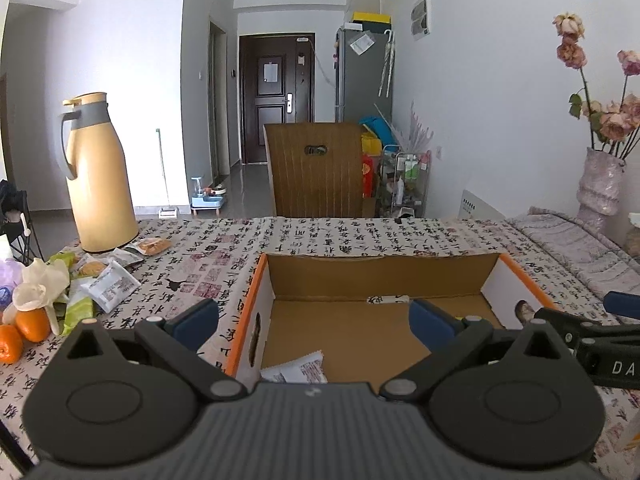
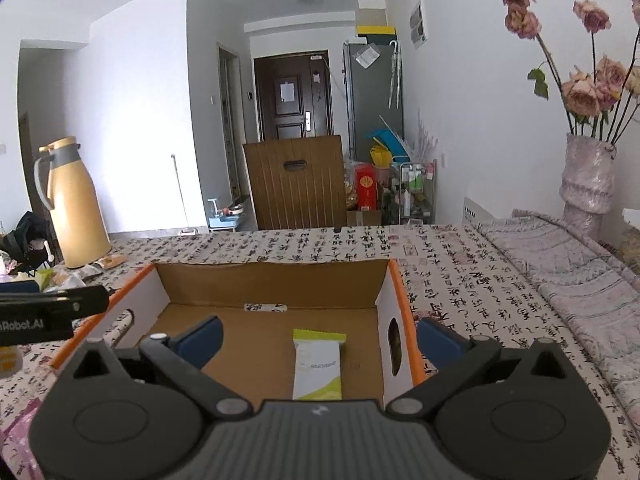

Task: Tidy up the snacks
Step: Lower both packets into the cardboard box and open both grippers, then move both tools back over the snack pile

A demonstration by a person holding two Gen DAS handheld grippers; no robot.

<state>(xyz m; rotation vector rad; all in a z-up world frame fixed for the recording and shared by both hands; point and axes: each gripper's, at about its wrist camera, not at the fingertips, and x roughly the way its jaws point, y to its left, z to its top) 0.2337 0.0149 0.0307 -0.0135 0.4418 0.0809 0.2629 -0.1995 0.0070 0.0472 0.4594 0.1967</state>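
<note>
- An open cardboard box (image 2: 272,280) with orange-edged white walls is seen on the bench (image 2: 460,264); a white-and-green snack packet (image 2: 317,364) lies flat on its floor, and a white printed packet (image 1: 298,368) near the left wall.
- More snack packets (image 1: 104,280) are piled by the tall yellow thermos (image 1: 98,176), beside tangerines (image 1: 24,330).
- The left hand-held gripper (image 1: 314,318) and right hand-held gripper (image 2: 318,340) are both held spread, nothing between the fingers.
</note>
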